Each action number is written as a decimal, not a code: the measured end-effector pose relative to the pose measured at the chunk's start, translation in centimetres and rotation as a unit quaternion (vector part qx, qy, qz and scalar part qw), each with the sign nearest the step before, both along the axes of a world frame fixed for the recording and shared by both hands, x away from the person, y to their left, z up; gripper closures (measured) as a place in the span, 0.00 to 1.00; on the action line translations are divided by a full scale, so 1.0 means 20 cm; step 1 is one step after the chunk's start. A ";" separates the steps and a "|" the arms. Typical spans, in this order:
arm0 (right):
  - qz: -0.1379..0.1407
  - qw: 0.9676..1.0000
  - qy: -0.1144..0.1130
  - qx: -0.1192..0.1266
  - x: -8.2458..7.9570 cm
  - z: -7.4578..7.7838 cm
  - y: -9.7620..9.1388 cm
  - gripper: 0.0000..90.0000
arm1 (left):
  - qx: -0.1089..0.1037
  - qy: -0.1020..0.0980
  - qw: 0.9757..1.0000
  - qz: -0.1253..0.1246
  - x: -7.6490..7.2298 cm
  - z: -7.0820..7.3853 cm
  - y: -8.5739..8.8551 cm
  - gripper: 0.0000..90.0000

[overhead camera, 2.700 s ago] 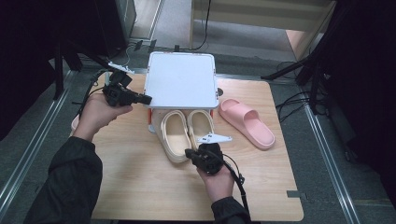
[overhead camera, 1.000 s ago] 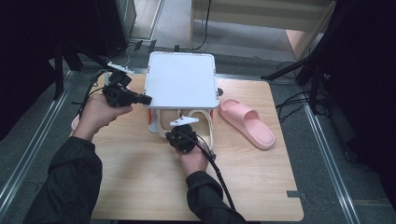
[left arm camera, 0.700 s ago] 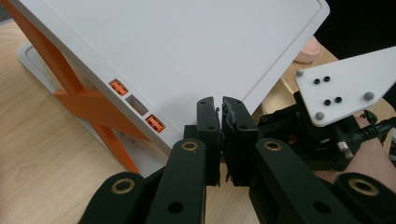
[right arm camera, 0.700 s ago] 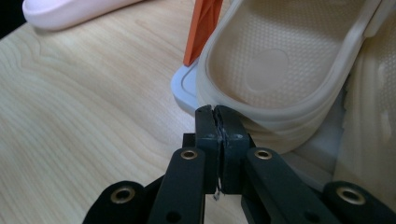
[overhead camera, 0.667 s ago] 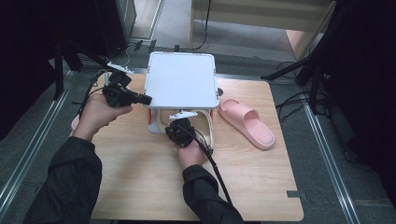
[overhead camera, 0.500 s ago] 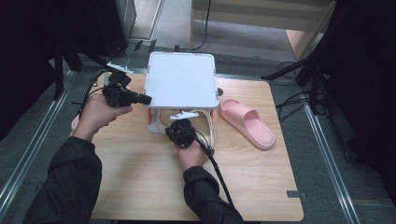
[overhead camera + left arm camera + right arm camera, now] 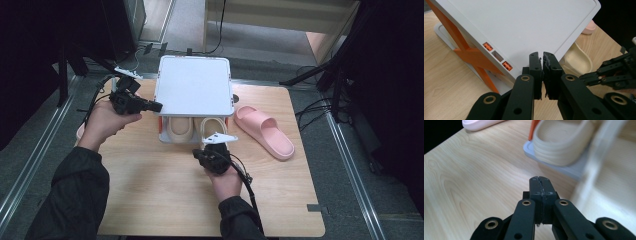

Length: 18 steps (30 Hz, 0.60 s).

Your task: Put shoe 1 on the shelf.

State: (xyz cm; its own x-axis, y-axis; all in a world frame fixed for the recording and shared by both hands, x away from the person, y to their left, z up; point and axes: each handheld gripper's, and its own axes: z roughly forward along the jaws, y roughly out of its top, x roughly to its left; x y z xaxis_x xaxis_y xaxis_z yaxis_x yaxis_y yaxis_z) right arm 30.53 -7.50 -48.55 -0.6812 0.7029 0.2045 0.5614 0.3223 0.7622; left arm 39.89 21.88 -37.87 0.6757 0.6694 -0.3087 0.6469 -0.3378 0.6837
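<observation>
A white shoe rack [image 7: 195, 85] with orange cross braces stands at the back of the wooden table. Two beige slippers [image 7: 179, 126] lie side by side on its lower shelf, under the white top. My left gripper [image 7: 150, 106] is shut, its tips [image 7: 542, 56] against the left edge of the rack top [image 7: 524, 25]. My right gripper [image 7: 214, 148] is shut with nothing in it, just in front of the rack. Its closed tips [image 7: 540, 180] point at the heel of a beige slipper [image 7: 564, 142] on the lower shelf [image 7: 564, 168], a short way off.
A pink slipper [image 7: 265, 131] lies on the table right of the rack. The edge of another pink shape [image 7: 80, 131] peeks out under the left hand. Bare wood [image 7: 165, 185] runs along the near side. A cable [image 7: 245, 180] trails from the right gripper.
The beige slippers went from in front of the rack onto its lower shelf, pushed by the right gripper. That gripper has since drawn back toward the near side and right. The left hand held still.
</observation>
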 end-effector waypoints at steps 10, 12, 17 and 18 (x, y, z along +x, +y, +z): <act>-0.005 0.999 0.012 -0.033 -0.15 -0.02 -0.27 1.00 | 0.001 -0.002 1.000 0.000 0.00 0.00 0.00 0.95; -0.006 0.999 0.015 -0.038 -0.17 -0.06 -0.32 1.00 | 0.001 -0.002 1.000 0.000 0.00 0.00 0.00 0.95; -0.019 0.998 0.026 -0.050 -0.16 -0.12 -0.39 1.00 | 0.000 -0.001 1.000 0.000 0.00 0.00 0.00 0.95; -0.023 0.998 0.031 -0.048 -0.15 -0.13 -0.40 1.00 | 0.000 -0.001 1.000 -0.001 0.00 0.00 0.00 0.95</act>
State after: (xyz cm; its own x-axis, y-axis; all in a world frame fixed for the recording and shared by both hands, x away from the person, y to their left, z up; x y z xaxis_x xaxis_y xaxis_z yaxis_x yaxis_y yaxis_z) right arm 27.51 -15.42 -51.20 -0.6354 0.7521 0.1748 0.6227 0.3652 0.6920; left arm 39.88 21.89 -37.88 0.6772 0.6683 -0.3080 0.6455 -0.3385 0.6846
